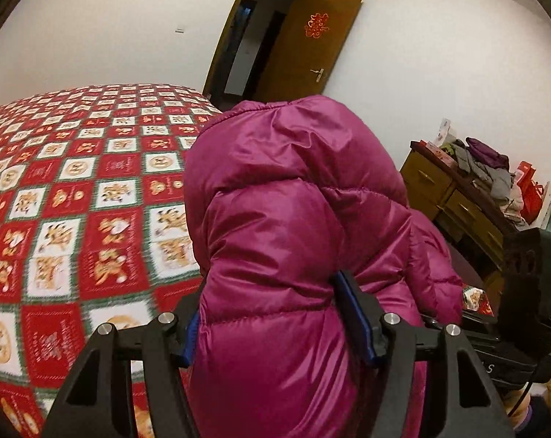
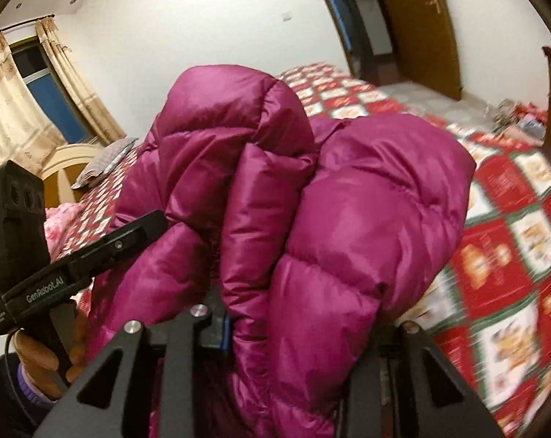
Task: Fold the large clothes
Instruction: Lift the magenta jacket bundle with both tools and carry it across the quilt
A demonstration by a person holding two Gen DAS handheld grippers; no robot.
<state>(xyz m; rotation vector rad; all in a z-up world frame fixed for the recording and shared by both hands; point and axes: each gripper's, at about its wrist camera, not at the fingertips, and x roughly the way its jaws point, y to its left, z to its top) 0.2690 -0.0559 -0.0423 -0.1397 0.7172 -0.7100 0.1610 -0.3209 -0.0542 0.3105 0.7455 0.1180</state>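
Left wrist view: at the bottom middle of the frame, the left gripper (image 1: 275, 314) has its jaws squeezed on a thick roll of the purple puffy coat (image 1: 293, 200). The blue pads press into the fabric on both sides, so the jaws stand fairly wide around it. The coat rises up the middle of the frame, above the bed (image 1: 74, 189) with its red checked cover on the left.

In the right wrist view, the right gripper (image 2: 297, 328) sits at the bottom middle, and its jaws hold a narrower bunch of the same coat. The far pad is hidden by fabric, so the grip looks firm, but I cannot be fully sure. At the lower left a hand (image 2: 45, 357) holds the other tool.

The coat is big and slippery, so both grips should stay tight. I think it helps to keep both hands level, spread the coat flat on the bed, and then fold.

Farther back, a brown door (image 1: 304, 43) stands open at the top, and a dresser (image 1: 454, 197) piled with clothes sits on the right.
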